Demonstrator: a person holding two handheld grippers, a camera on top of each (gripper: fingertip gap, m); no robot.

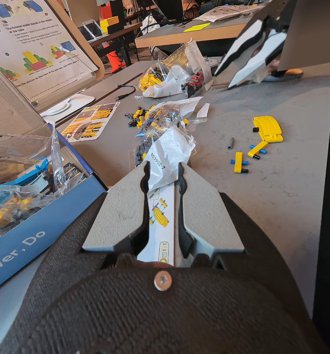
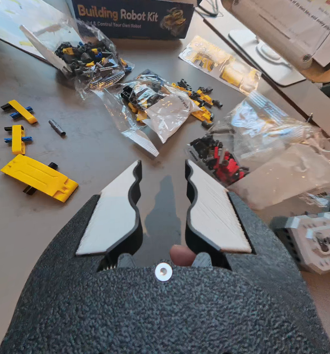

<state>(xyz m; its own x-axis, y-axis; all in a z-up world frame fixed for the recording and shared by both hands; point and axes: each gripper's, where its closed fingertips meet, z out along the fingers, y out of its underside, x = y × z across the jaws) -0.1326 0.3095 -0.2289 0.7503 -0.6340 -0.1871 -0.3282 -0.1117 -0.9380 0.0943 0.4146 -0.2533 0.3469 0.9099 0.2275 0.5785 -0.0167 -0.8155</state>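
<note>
On the grey counter (image 1: 275,210), your left gripper (image 1: 163,168) hovers jaws slightly parted, empty, a white parts bag (image 1: 168,153) just ahead. Your right gripper (image 2: 163,168), jaws wide and empty, hangs beside the red-and-black parts bag (image 2: 221,161).

Matt grey tabletop (image 2: 95,172) is showing scuffs and faint smears. Crinkly clear plastic bags of parts (image 2: 160,111) are glinting glossy. Flat yellow plastic panel (image 2: 37,177) is looking smooth, semi-gloss. Right gripper (image 2: 163,168) body is showing rough pebbled black plastic, fingers (image 2: 112,216) ridged matt white. Left gripper (image 1: 164,166) body is showing fine-ribbed black plastic. Printed paper booklet (image 1: 160,216) is looking smooth. Blue cardboard box (image 1: 35,235) is looking matt.
</note>
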